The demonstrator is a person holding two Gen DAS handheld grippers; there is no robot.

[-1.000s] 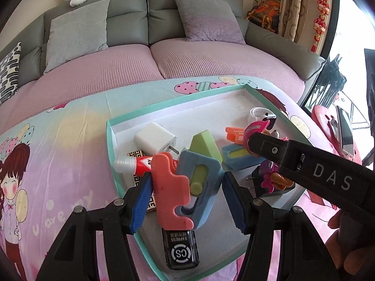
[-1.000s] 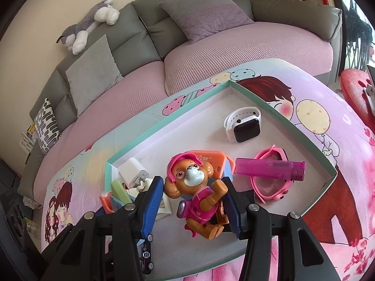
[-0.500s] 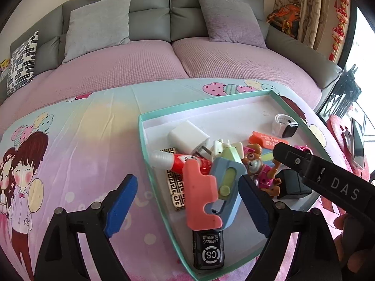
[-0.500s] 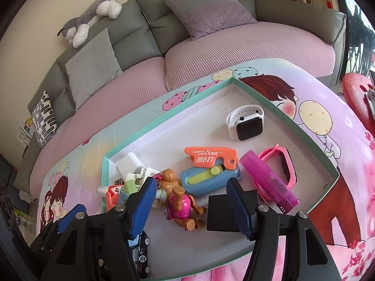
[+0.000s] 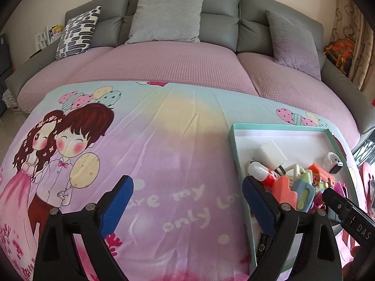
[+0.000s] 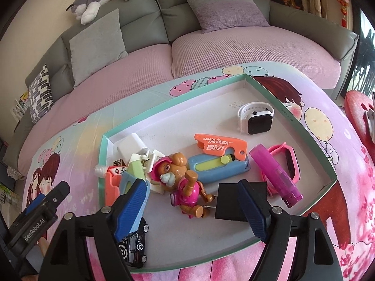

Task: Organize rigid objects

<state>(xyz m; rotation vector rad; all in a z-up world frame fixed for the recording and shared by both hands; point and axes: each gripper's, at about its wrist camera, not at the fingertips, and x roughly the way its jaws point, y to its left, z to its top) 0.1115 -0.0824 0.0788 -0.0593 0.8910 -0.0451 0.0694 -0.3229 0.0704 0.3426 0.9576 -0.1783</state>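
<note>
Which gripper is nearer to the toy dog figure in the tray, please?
Right. The right gripper hangs open directly over the toy dog figure in the tray; the left gripper, also open, sits over the cartoon cloth beside the tray.

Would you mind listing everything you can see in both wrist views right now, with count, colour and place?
tray: 1, teal rim, on the cartoon bedspread
smartwatch: 1, white, far right of tray
carrot knife: 1, orange, tray middle
blue cutter: 1, blue and yellow, beside the carrot knife
pup figure: 1, brown and pink, lying in tray middle
pink tube: 1, magenta, right of tray
pink watch: 1, pink, behind the tube
black block: 1, black, near edge
charger: 1, white, left corner
toy car: 1, black, near left edge
sofa: 1, grey and pink, behind
left gripper: 1, open, over bedspread, empty
right gripper: 1, open, over tray, empty
</note>
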